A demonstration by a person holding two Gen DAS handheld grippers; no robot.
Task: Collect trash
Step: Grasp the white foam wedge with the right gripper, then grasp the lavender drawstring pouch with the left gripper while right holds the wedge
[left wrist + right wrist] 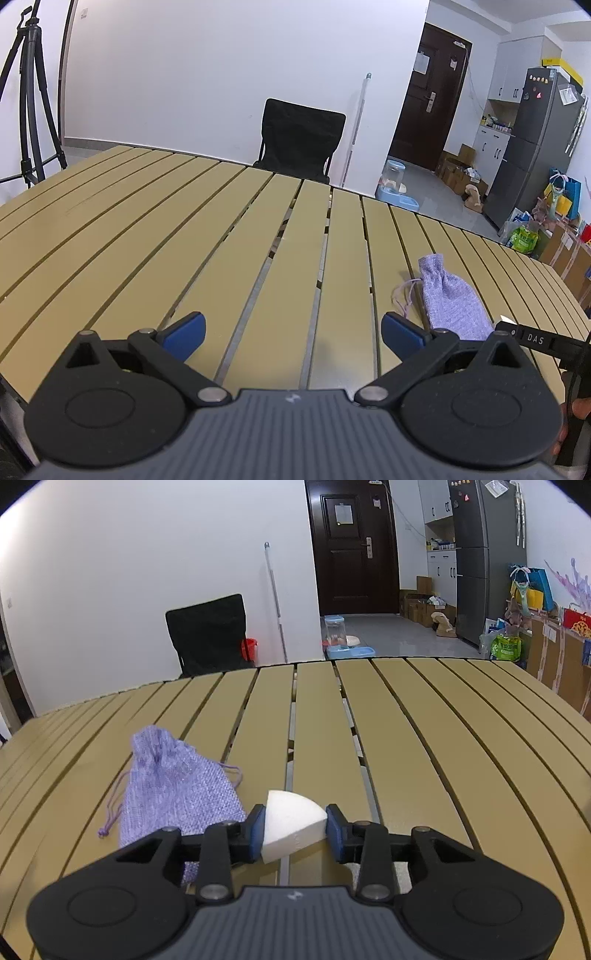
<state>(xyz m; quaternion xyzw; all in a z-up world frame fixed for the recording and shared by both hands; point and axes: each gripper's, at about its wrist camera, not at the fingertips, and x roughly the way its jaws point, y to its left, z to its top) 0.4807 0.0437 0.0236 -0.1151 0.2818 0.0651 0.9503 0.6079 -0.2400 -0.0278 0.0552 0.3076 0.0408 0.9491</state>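
Your right gripper pinches a white foam wedge, likely light and crushable, by its flat sides near the counter's front edge; your left gripper is spread.

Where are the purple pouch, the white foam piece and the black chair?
purple pouch (173, 790): right wrist view, middle of its cloth.
white foam piece (291, 823): right wrist view, its top face.
black chair (301, 138): left wrist view, its backrest.

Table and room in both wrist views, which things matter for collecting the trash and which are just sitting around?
For the job:
white foam piece, clamped in the right tool
purple drawstring pouch, closed, lying on the slatted table
left tool, open, holding nothing

Just around:
black chair
red bucket
fridge
pet feeder
tripod
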